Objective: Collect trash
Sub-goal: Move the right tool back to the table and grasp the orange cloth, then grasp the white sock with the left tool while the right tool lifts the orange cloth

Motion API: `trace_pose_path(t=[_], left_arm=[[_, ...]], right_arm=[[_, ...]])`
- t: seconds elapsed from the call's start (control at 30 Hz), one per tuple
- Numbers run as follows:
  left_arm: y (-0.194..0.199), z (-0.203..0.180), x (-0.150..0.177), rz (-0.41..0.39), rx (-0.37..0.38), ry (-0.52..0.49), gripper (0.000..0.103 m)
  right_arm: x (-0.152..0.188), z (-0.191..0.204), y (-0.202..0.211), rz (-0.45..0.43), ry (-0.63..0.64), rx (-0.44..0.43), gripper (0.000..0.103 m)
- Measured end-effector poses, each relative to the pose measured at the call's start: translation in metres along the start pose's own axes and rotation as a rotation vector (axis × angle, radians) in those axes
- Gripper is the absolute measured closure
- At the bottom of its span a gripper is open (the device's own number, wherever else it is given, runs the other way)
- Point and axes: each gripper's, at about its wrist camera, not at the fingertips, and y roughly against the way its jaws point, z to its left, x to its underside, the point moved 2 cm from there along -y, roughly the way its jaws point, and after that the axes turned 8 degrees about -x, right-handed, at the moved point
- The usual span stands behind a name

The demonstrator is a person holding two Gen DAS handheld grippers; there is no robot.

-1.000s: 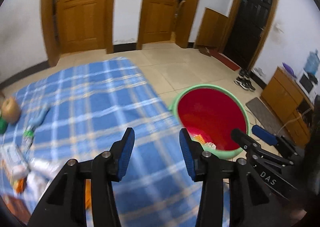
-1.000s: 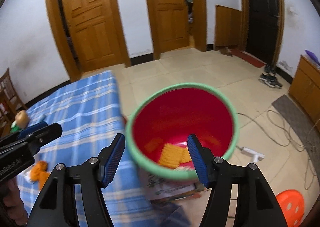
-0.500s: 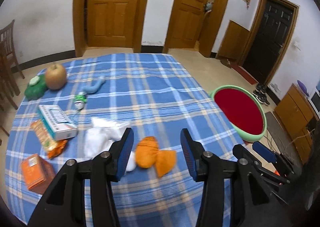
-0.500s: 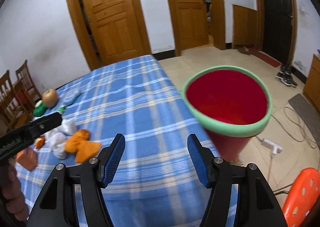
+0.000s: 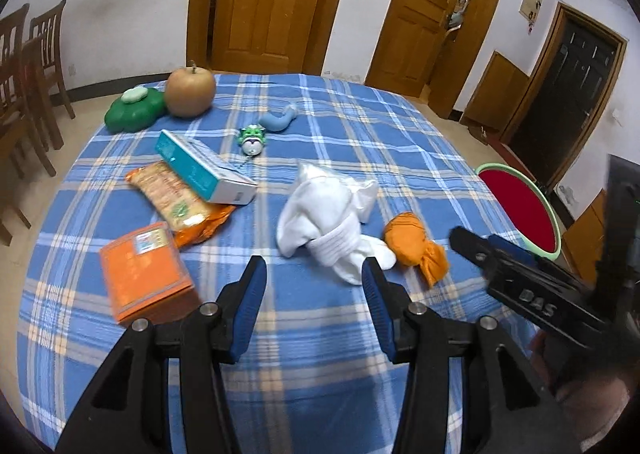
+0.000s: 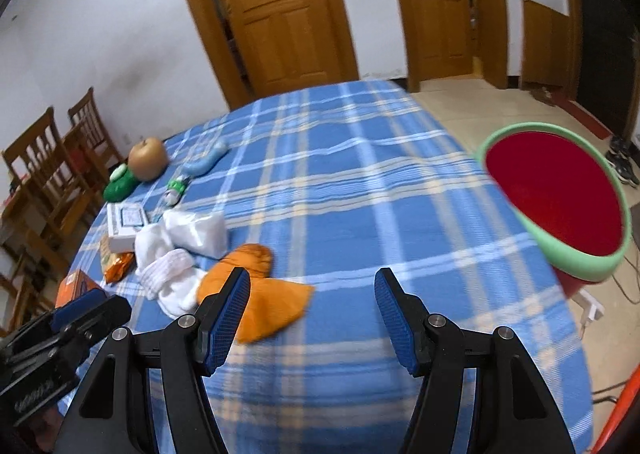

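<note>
A blue plaid-clothed surface [image 5: 340,126] is carrying the trash, a red bin with a green rim [image 6: 560,198] standing at its right. White crumpled socks [image 5: 324,222] and an orange crumpled cloth [image 5: 416,250] are lying near both released, empty hand-held grippers, left [image 5: 312,294] and right [image 6: 312,306].

Left gripper [image 5: 312,290] and right gripper [image 6: 312,310] (both empty), jaws spread wide.

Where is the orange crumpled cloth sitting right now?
The orange cloth lies on the blue plaid tablecloth, touching the right side of the white socks; in the right wrist view it sits just beyond the left finger of the right claw.
</note>
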Motion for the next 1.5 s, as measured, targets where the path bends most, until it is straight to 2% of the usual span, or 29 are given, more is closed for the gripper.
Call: trace_pose_path(t=[0.2,0.3,0.37,0.4,0.43,0.6,0.7,0.73,0.83,0.93,1.2,1.37,1.5], left_arm=[[0.001,0.001,-0.001,-0.009,0.003,-0.009,0.054],[0.0,-0.003,-0.001,-0.009,0.003,-0.024,0.054],[-0.001,-0.005,-0.001,-0.009,0.015,-0.019,0.051],[-0.002,-0.007,-0.003,-0.008,0.023,-0.011,0.047],[-0.004,-0.007,-0.005,-0.009,0.029,-0.001,0.043],[-0.026,-0.005,-0.019,0.023,0.059,0.108,0.043],[-0.042,-0.008,-0.024,0.04,0.027,0.114,0.043],[-0.048,-0.01,-0.025,0.055,0.017,0.107,0.055],[-0.056,-0.01,-0.023,0.062,-0.021,0.105,0.074],[-0.054,-0.015,-0.021,0.033,-0.023,0.06,0.08],[-0.044,-0.011,-0.026,0.044,0.012,0.055,0.082],[-0.012,-0.014,-0.022,0.016,0.045,-0.012,0.082],[0.008,-0.019,-0.009,0.011,0.077,-0.07,0.082]], right_arm=[[-0.006,0.018,-0.021,0.048,0.047,-0.049,0.037],[-0.01,0.021,-0.03,0.067,0.033,-0.102,0.038],[-0.009,0.022,-0.038,0.083,0.042,-0.126,0.065],[-0.007,0.023,-0.043,0.098,0.045,-0.128,0.075],[-0.006,0.022,-0.042,0.09,0.04,-0.133,0.076],[-0.003,0.013,-0.038,0.074,-0.014,-0.147,0.077],[0.0,0.009,-0.034,0.07,-0.036,-0.144,0.077],[0.001,0.01,-0.034,0.07,-0.033,-0.135,0.077],[0.0,0.015,-0.033,0.073,-0.01,-0.11,0.077],[0.0,0.016,-0.035,0.075,-0.001,-0.103,0.077],[-0.005,0.015,-0.034,0.076,0.018,-0.142,0.08],[-0.005,0.018,0.006,0.011,0.028,-0.165,0.081],[0.007,0.02,0.04,-0.03,0.031,-0.141,0.081]])
